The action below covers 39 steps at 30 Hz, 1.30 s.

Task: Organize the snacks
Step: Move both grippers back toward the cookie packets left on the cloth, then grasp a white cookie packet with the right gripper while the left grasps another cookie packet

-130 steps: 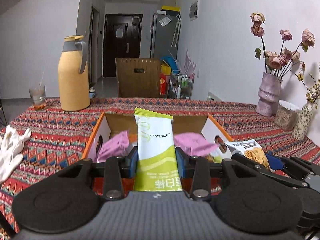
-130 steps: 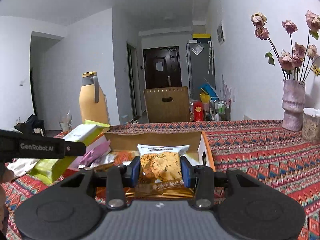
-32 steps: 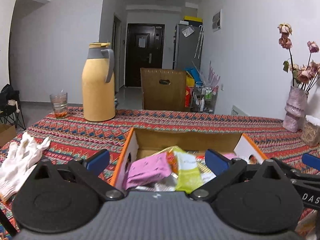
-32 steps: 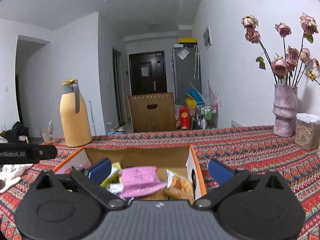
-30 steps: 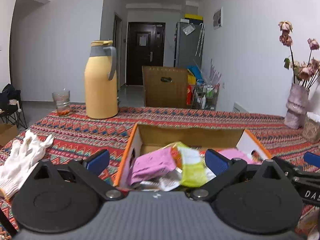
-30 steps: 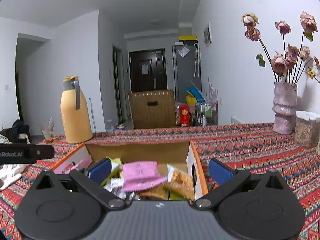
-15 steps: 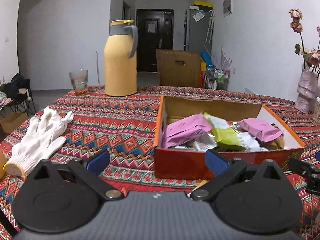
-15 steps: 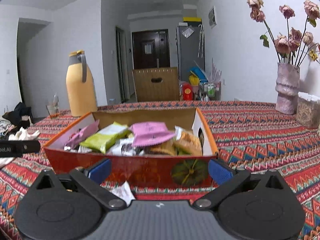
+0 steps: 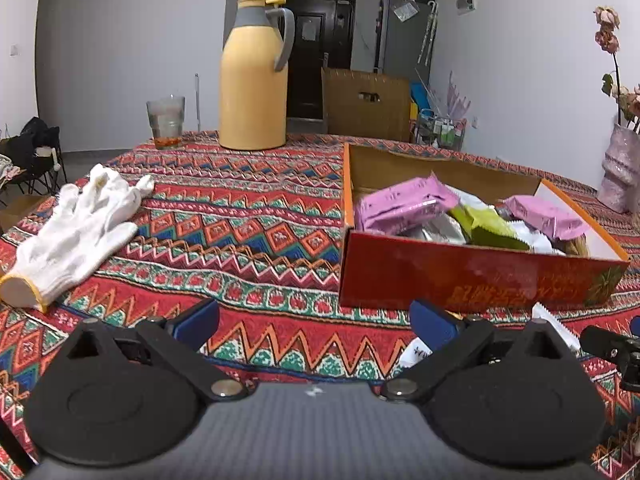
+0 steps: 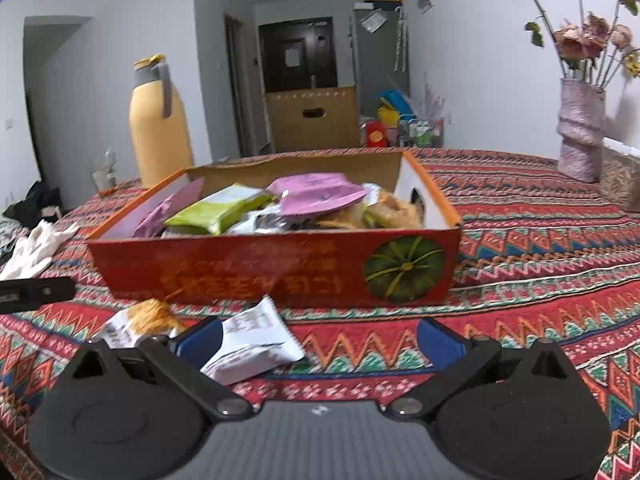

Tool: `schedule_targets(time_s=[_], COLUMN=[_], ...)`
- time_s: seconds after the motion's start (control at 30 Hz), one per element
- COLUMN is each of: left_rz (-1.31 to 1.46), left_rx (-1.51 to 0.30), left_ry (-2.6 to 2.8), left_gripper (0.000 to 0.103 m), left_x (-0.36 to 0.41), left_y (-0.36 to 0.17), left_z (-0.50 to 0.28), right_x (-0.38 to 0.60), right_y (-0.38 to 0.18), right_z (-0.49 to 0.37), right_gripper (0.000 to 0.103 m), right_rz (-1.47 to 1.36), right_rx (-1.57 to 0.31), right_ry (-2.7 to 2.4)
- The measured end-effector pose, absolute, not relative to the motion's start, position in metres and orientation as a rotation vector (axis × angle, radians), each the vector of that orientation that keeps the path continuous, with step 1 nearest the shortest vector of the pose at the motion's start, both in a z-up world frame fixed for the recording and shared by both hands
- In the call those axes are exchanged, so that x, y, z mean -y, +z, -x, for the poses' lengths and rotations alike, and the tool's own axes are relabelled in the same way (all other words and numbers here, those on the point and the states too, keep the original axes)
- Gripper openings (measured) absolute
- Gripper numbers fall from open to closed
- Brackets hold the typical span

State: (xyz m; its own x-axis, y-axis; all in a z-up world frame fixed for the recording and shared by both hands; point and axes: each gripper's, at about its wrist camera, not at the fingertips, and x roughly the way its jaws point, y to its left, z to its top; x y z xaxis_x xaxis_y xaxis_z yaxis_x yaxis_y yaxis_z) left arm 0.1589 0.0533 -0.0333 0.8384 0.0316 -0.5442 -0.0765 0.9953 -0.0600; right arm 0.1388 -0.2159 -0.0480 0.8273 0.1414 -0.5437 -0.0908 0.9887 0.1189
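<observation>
Now both my left tongs and right tongs hang spread and empty, so I should lower the right over the white packet lying at their eleven o'clock, before the snack box, and pinch its flat middle. Around lies the patterned counter, white glove at nine o'clock, thermos at twelve.

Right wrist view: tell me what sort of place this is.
Most likely a lived-in home, a dining area. A table with a patterned cloth holds a yellow thermos jug and a vase of dried flowers, and a dark entrance door stands beyond.
</observation>
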Motion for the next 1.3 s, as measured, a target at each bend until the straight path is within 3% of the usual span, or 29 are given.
schedule_targets(time_s=[0.7,1.07,1.1,1.17,1.3], left_rz=[0.125,0.13,0.131,0.131,0.131], left_rx=[-0.599,-0.6,-0.6,-0.601,-0.603], left_ry=[0.015,0.015,0.014,0.014,0.011], left_gripper=[0.103,0.103,0.103,0.103,0.103], left_x=[-0.056,-0.057,-0.057,-0.057,-0.056], left_y=[-0.044,-0.044,-0.044,-0.044,-0.045], left_z=[-0.164,-0.163,-0.163,-0.163,-0.163], right_x=[0.164,0.165,0.165,0.164,0.163], right_y=[-0.065,-0.071,-0.07,-0.068,-0.066], right_z=[-0.188,-0.196,-0.195,-0.19,-0.183], right_gripper=[0.103,0.102,0.099,0.077,0.061], right_rz=[0.095,0.069,0.068,0.07,0.084], right_rx=[-0.765,-0.747,-0.743,-0.722,-0.691], right_ry=[0.225,0.288,0.294,0.322,0.343])
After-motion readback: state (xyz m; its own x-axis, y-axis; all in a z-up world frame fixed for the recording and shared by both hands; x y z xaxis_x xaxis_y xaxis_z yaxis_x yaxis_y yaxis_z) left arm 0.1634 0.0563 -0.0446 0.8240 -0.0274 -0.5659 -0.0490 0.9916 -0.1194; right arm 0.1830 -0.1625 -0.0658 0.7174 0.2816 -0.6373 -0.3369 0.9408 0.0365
